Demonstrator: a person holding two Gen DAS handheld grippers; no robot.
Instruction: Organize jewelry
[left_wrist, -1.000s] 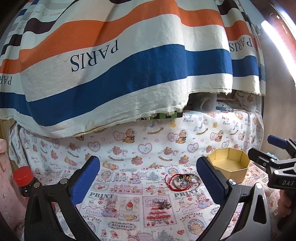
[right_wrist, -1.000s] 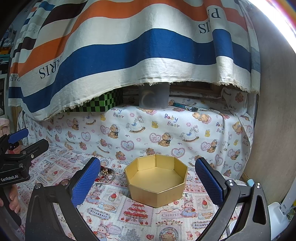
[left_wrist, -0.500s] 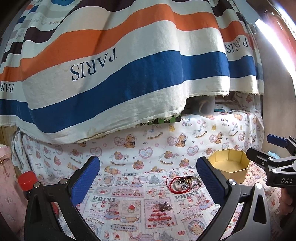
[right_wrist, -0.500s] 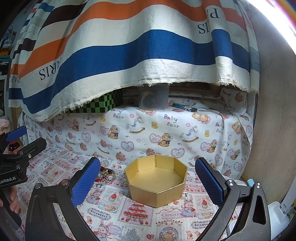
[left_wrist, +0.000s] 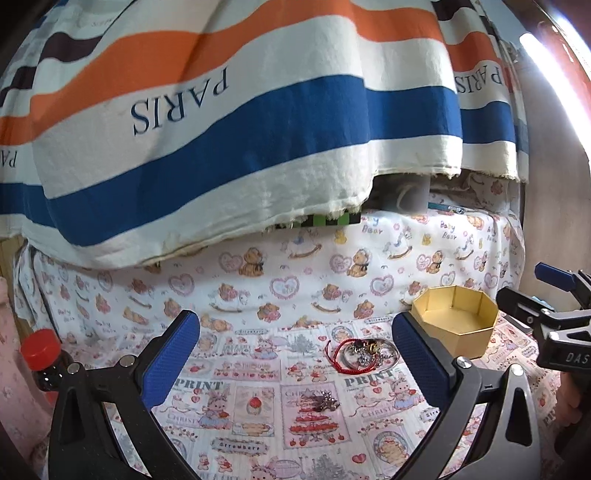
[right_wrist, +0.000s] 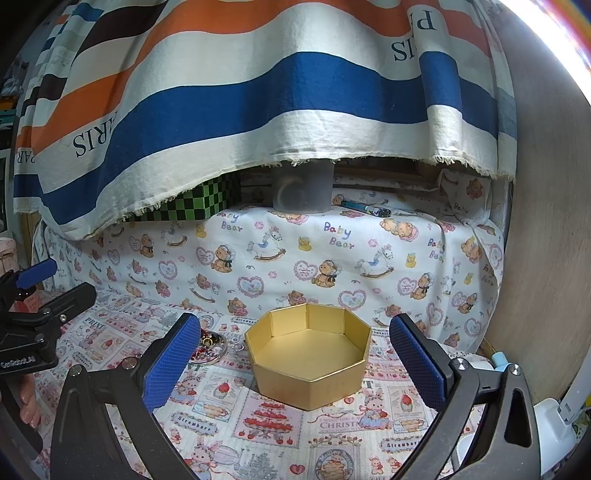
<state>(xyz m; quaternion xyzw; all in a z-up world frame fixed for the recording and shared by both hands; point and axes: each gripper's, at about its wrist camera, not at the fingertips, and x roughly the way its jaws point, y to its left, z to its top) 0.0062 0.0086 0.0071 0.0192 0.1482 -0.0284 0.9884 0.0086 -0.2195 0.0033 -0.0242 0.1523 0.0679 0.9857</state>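
We see the gold hexagonal cardboard box (right_wrist: 308, 360) (open-topped) between our right tool's (right_wrist: 295, 365) spread fingers.

"PARIS" stands upside down on the striped orange, blue and white cloth (left_wrist: 229, 122) hanging in the upper frame. The white teddy-bear fabric (right_wrist: 332, 254) reads "Baby Bear". The pink patchwork-print cloth (left_wrist: 258, 417) reads "PRINT", "Strawberry", "CHRISTMAS".

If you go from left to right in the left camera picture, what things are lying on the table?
Bottle with a red cap → small dark sparkly jewelry piece → pile of jewelry with a red cord bracelet → empty gold hexagon box → the right gripper, held above the cloth at the right edge.
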